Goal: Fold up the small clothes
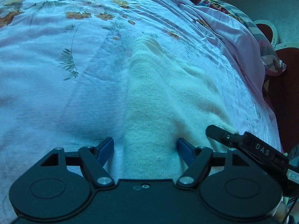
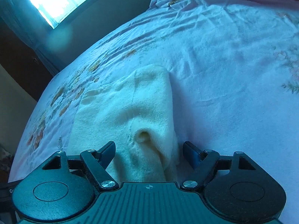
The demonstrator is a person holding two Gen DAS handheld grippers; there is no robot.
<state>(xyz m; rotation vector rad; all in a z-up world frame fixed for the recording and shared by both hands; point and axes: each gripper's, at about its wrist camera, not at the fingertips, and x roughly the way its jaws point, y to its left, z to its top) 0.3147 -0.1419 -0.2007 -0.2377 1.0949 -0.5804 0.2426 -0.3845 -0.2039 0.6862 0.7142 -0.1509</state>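
— How's the left claw [image 1: 145, 149] standing?
— Jaws spread wide, blue-padded fingertips [image 1: 107, 145] well apart, nothing pinched between them.
— And the right claw [image 2: 148, 151]?
— Same pose: both fingers splayed apart, gripping nothing. In the left wrist view it reaches in from the right, close beside the left.

Bed: a wide bedsheet [image 1: 56, 74], pale pink with orange flowers and thin green leaves, creased, fills most of both views.
Bedding at 1 o'clock (left wrist view): a patterned quilt [image 1: 261, 43] hangs over the bed's edge.
Floor: dark red [image 1: 284, 89], at 3 o'clock.
Window: bright window [image 2: 56, 1] at 11 o'clock, right wrist view.
Wall: plain wall [image 2: 115, 16] below the window.
Light: daylight, bluish cast.
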